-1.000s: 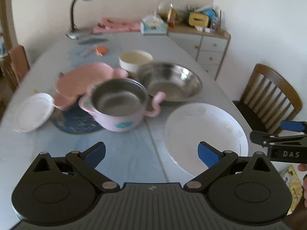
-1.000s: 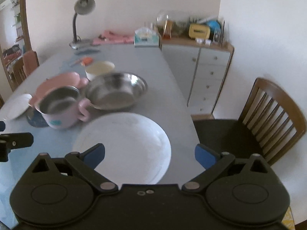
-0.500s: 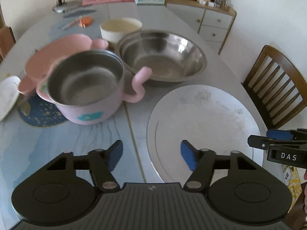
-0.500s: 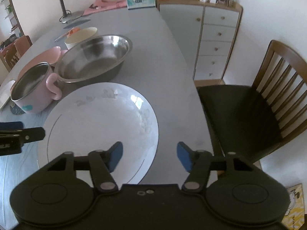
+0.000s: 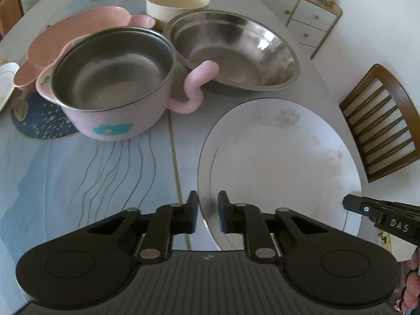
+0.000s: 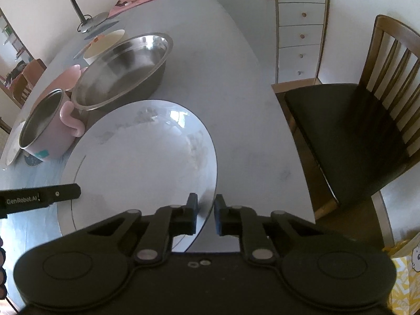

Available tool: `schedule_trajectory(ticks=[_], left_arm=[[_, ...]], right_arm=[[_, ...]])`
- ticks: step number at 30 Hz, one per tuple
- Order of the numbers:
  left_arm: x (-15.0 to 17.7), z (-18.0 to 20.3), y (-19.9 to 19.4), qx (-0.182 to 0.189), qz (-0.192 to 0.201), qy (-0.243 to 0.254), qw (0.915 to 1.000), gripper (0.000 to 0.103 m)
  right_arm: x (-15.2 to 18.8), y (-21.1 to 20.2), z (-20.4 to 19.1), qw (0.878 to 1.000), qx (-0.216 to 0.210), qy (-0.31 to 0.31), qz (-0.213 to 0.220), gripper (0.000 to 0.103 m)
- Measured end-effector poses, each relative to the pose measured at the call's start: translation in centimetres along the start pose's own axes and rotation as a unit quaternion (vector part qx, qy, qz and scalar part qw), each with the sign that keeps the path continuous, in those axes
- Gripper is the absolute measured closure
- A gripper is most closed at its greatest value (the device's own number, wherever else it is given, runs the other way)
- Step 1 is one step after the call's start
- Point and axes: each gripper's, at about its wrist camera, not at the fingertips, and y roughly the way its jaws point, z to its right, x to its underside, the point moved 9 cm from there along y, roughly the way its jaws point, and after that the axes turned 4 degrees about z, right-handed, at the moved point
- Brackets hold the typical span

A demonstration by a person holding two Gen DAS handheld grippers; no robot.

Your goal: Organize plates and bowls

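It was a home dining room: a bench [image 6: 231,84] carried household crockery, with a wooden chair [image 6: 367,120], a chest of drawers [image 6: 299,26] and a desk lamp [image 6: 76,2] around it.

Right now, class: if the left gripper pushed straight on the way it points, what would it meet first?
The left gripper already straddles the near-left rim of the big white plate, jaws closing on it. Going on, it would probably press that rim into the table.
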Motion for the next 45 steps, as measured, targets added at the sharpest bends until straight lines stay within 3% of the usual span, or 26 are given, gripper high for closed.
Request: schedule_trajectory(ticks=[22,33,41,45], left_arm=[[6.5,1.8,-4.7,0.021,-0.017,0.044,0.9987,0.091],[8.0,2.2,-4.9,0.032,-0.029,0.075,0.9963,0.091],[7.9,1.9,-5.2,0.042,-0.022,0.091,0.9948,0.090],[7.9,1.7,-5.8,0.035,-0.011,0.101,0.9942,0.083]], right_arm=[[5.5,-5.0,0.2,1.000,0.019,-0.005,-0.005,0.091],[7.2,-4.8,0.5,0.999,0.041,0.008,-0.015,0.090],[6.5,-5.9,0.1,0.997,0.071,-0.010,0.002,0.073],[6.1,-7.1,-0.9,0.997,0.074,-0.020,0.019,0.069]])
